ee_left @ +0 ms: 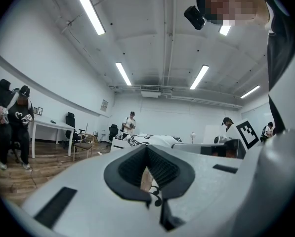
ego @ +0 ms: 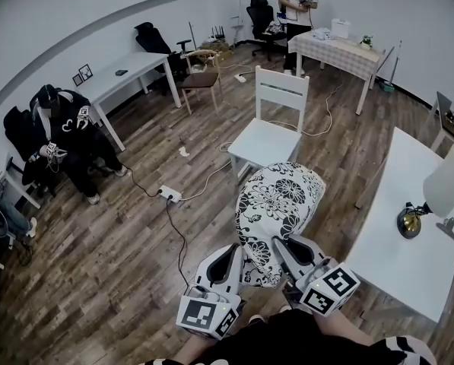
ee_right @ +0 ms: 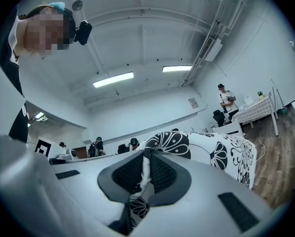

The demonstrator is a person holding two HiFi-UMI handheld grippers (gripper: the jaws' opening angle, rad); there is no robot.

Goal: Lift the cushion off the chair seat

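Note:
A white cushion (ego: 281,198) with a black flower print hangs in the air in front of me, apart from the white wooden chair (ego: 268,139), whose seat lies bare behind it. My left gripper (ego: 238,251) is shut on the cushion's near edge, and my right gripper (ego: 281,245) is shut on the same edge beside it. In the left gripper view a strip of printed fabric is pinched between the pads (ee_left: 159,172), and the cushion (ee_left: 147,140) stretches away beyond. The right gripper view shows the cushion's (ee_right: 211,152) edge clamped in my right gripper (ee_right: 144,174).
A white table (ego: 394,257) with a desk lamp (ego: 413,220) stands close at the right. A power strip (ego: 169,194) and cables lie on the wooden floor at the left. A person (ego: 67,139) sits at far left; another (ego: 296,2) stands at the back by a cloth-covered table (ego: 341,48).

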